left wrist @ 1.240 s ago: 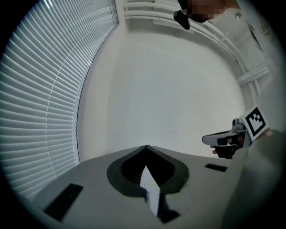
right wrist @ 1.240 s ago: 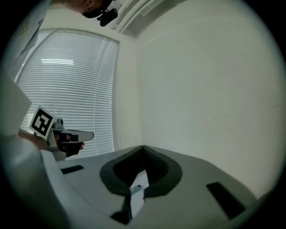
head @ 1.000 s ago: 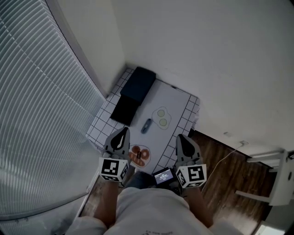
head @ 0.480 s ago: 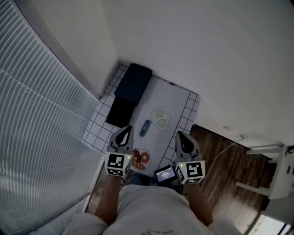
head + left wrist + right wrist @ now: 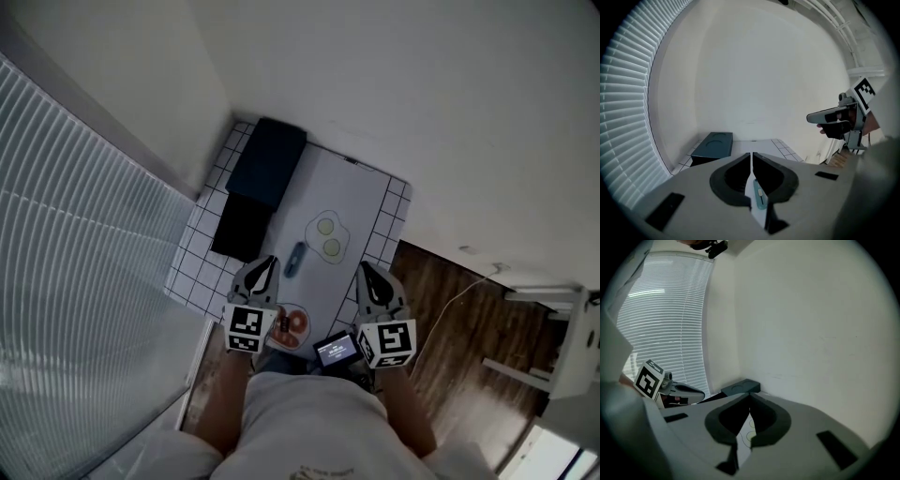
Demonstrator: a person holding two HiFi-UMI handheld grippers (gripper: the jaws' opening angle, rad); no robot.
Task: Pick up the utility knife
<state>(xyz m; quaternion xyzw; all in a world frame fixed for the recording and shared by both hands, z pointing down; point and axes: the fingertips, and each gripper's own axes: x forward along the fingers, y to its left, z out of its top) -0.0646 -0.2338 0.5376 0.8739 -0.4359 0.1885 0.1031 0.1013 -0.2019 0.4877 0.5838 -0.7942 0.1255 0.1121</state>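
Note:
The utility knife, a small blue-grey handle, lies on the white mat of the tiled table. In the head view my left gripper hangs just left of the knife, its jaws closed to a point with nothing in them. My right gripper is further right, over the mat's near edge, shut and empty. In the left gripper view the knife shows through the slit below the shut jaw tips. The right gripper view shows its jaw tips meeting, with the mat's drawn circles beyond.
A dark box and a flat black pad sit at the table's far left. Two circle outlines mark the mat. An orange object and a small screen lie near me. Blinds run along the left, wooden floor on the right.
Both grippers have sunk and moved forward toward the table, the left one closing in beside the knife. Their jaws stay closed.

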